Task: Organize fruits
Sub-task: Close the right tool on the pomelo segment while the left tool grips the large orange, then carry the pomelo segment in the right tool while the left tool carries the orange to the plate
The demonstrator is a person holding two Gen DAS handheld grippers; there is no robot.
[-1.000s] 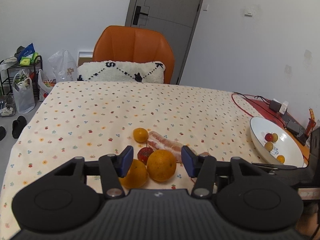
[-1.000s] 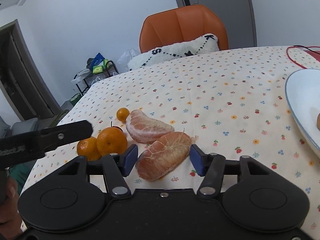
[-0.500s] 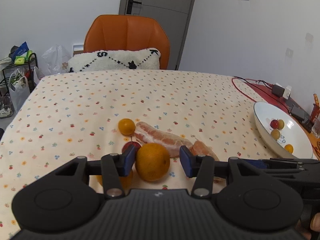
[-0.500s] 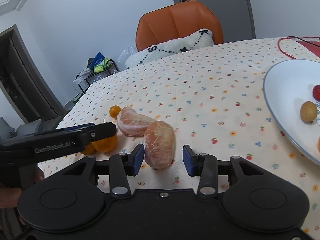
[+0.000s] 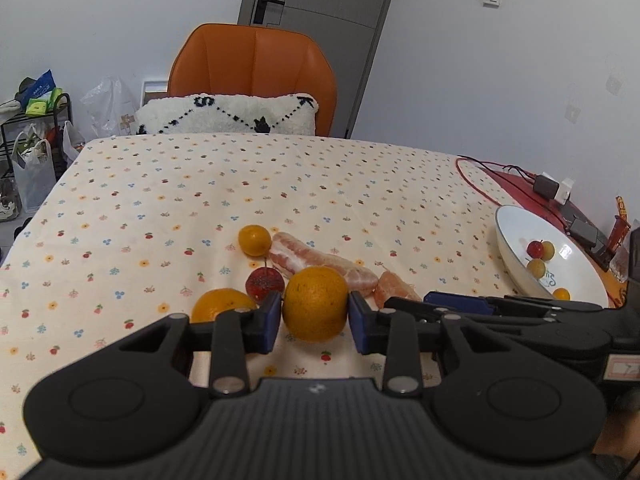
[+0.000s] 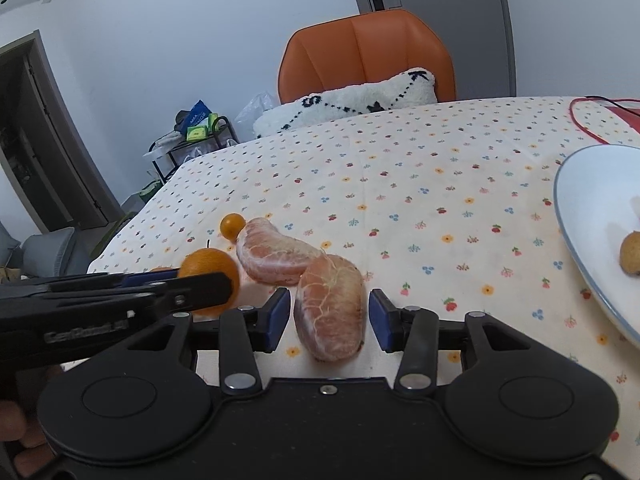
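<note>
The left tool [image 5: 315, 317] brackets an orange [image 5: 315, 303], pads apparently touching; whether it is truly gripped cannot be told. The right tool [image 6: 329, 321], still spread, straddles a peeled segment [image 6: 330, 313] near the counter's near edge. Squeezing could crush it. The plate [image 6: 580, 248] is cut off.

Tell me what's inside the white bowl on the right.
The white bowl holds one small red fruit and three small yellow ones. The right tool's arm crosses its near rim, so anything lower in the bowl is hidden.
</note>
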